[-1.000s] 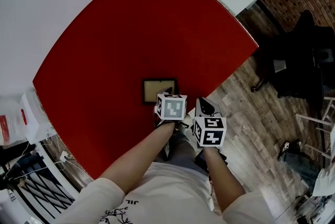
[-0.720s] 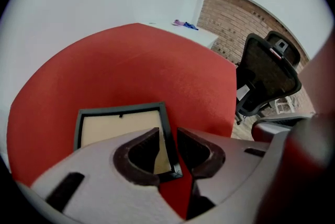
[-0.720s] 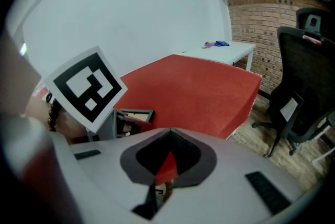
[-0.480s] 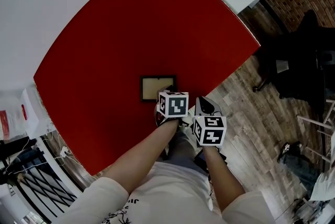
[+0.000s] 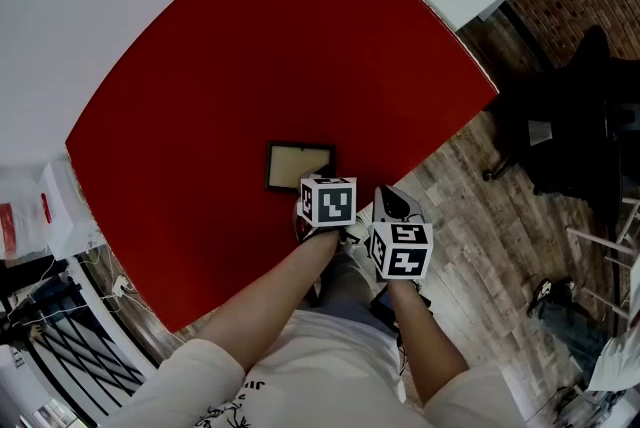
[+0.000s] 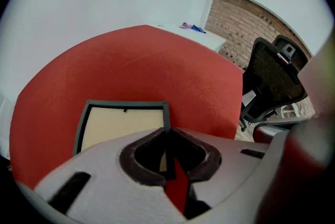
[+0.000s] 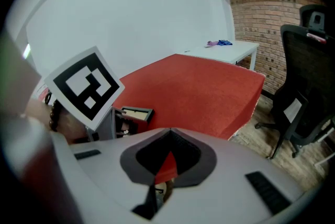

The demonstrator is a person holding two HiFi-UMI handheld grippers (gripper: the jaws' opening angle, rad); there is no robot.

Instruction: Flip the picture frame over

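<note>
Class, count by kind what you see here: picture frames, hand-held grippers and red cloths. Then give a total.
picture frame: 1
hand-held gripper: 2 (left hand-held gripper, right hand-held gripper)
red cloth: 1
Total: 4

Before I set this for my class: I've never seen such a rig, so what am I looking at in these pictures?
No robot here: a person holds a two-fingered gripper in each hand. The head view comes from a camera on the person's head, looking down; the other two come from cameras riding on each gripper. On a red cloth lies a picture frame, flat, tan panel up. The left gripper has its fingers closed on the frame's edge; the right gripper is shut and empty. The patterned cubes belong to the grippers.
</note>
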